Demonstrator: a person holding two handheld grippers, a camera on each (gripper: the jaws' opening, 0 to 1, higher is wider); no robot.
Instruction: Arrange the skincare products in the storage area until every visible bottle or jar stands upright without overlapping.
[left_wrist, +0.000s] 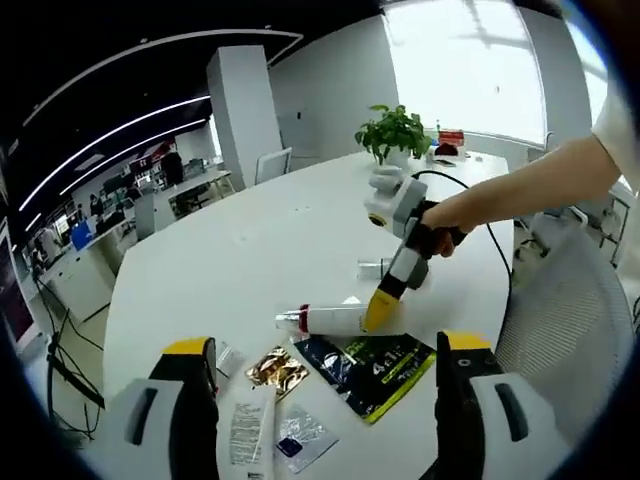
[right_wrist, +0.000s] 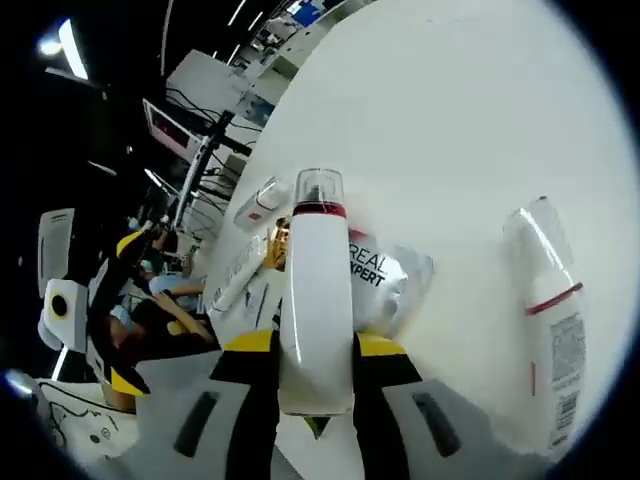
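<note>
A white pump bottle (left_wrist: 325, 320) with a clear cap and a red band lies on its side on the white table (left_wrist: 270, 240). My right gripper (left_wrist: 385, 300), held by a person's hand, is shut on it. In the right gripper view the same bottle (right_wrist: 315, 300) sits gripped between the yellow-tipped jaws of my right gripper (right_wrist: 315, 345). A second white bottle (right_wrist: 548, 320) with a red band lies on the table to its right, small in the left gripper view (left_wrist: 373, 268). My left gripper (left_wrist: 327, 345) stands wide open above the table's near edge, holding nothing; it also appears at the left (right_wrist: 127, 315).
Flat sachets lie near the held bottle: a dark packet (left_wrist: 375, 365), a gold one (left_wrist: 277, 370), a white one (left_wrist: 245, 430) and a clear-blue one (left_wrist: 300, 440). A potted plant (left_wrist: 392, 130) stands at the far end. A mesh chair (left_wrist: 560, 330) is on the right.
</note>
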